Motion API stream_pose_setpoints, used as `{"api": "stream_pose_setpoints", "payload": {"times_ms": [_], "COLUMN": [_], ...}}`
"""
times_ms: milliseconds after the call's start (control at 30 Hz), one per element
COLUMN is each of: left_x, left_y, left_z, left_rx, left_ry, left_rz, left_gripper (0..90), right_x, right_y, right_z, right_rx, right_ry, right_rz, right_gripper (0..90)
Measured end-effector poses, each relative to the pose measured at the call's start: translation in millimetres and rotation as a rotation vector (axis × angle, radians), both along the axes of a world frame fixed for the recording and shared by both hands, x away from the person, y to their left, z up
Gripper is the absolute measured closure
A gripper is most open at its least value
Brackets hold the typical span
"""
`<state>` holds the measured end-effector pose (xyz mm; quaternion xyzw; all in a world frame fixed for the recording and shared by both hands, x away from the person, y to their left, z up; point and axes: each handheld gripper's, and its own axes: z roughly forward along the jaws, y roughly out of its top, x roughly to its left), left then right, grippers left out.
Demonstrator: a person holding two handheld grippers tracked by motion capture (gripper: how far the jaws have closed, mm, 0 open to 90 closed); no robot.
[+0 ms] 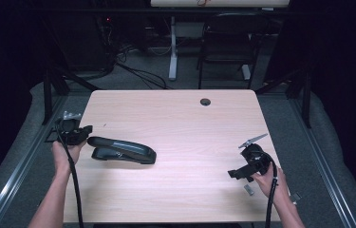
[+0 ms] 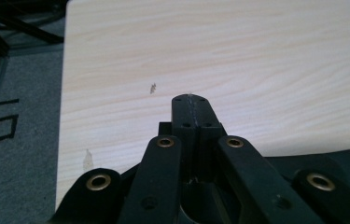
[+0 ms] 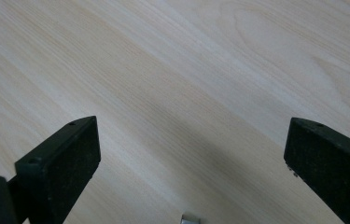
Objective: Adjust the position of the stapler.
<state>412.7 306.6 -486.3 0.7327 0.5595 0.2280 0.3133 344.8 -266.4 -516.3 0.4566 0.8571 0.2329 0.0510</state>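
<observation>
Left tool (image 2: 190,105) (jaws together) near stapler (image 1: 122,150); right tool (image 3: 191,154) agape.

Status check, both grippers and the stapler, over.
Left gripper shut, empty, at the table's left edge. Right gripper open, empty. Stapler lies flat beside the left gripper, untouched. Nothing in the way.

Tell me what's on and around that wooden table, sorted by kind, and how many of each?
Black stapler: 1
Small metal piece near the right gripper: 1
Hand-held grippers: 2, the left gripper with jaws shut, the right gripper with jaws open
Round cable hole in the table: 1
Black chair behind the table: 1
Total: 6
</observation>
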Motion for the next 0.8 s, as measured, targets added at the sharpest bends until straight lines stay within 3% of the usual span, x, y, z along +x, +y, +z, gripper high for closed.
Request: {"api": "stream_pose_setpoints", "payload": {"times_ms": [167,267,433,800], "left_x": [4.9,5.1,4.1,-16.4], "left_y": [-8.0,-9.7,-11.3,-24.9], "left_z": [-3.7,-1.3,-0.9,0.0], "left_rx": [0.028,0.045,0.037,0.064], "left_ry": [0.071,0.094,0.123,0.196], "left_rz": [-0.037,-0.043,-0.053,-0.134], "left_gripper": [90.0,90.0,90.0,90.0], "right_x": [-1.3,-2.5,-2.8,-3.2], "right_y": [-1.0,-0.6,0.2,2.5], "right_z": [0.0,0.3,-0.2,-0.2], "right_rx": [-0.002,-0.003,-0.007,-0.022], "right_ry": [0.003,0.000,0.007,0.002], "right_rz": [-0.005,-0.006,0.005,0.007], "right_gripper": [3.2,3.2,3.3,3.4]}}
